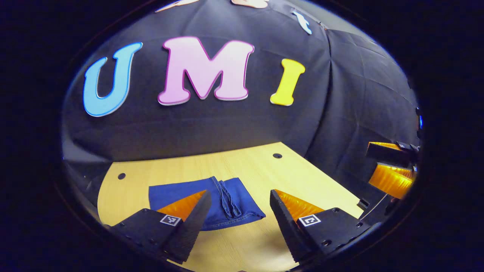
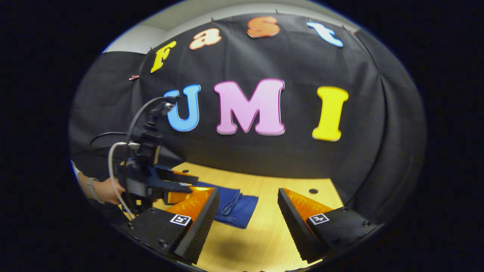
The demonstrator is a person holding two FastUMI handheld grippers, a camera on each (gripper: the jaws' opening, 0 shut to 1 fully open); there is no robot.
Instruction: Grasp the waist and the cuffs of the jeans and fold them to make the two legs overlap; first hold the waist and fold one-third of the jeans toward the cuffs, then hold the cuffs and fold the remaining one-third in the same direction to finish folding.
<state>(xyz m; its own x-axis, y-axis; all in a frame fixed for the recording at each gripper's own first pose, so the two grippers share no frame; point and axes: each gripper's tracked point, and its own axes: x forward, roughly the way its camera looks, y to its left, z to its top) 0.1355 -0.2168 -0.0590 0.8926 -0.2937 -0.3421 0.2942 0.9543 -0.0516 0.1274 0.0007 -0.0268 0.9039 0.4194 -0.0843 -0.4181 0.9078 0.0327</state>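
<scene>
Pale wood makes up the table (image 1: pixel 242 166), a light board with small dark holes near its far corners, closed in behind by the booth's black cloth wall (image 1: pixel 227 124). Nearest in the left gripper view, the left gripper (image 1: pixel 240 211) hangs above the table's near edge with its fingers spread wide and nothing between them. Just beyond its tips lie the jeans (image 1: pixel 223 198), dark blue denim folded into a compact, roughly rectangular bundle that rests flat on the wood; a stitched seam with lighter thread runs down its middle, and a hemmed edge curves along its near right side. In the right gripper view, the right gripper (image 2: pixel 247 211) is likewise wide open and empty over bare wood, with the folded jeans (image 2: pixel 234 207) a little farther off and to its left. Farther left in that view the left gripper (image 2: pixel 177 190) shows with its cables, gripped by a hand (image 2: pixel 107 190) wearing a wristband.
</scene>
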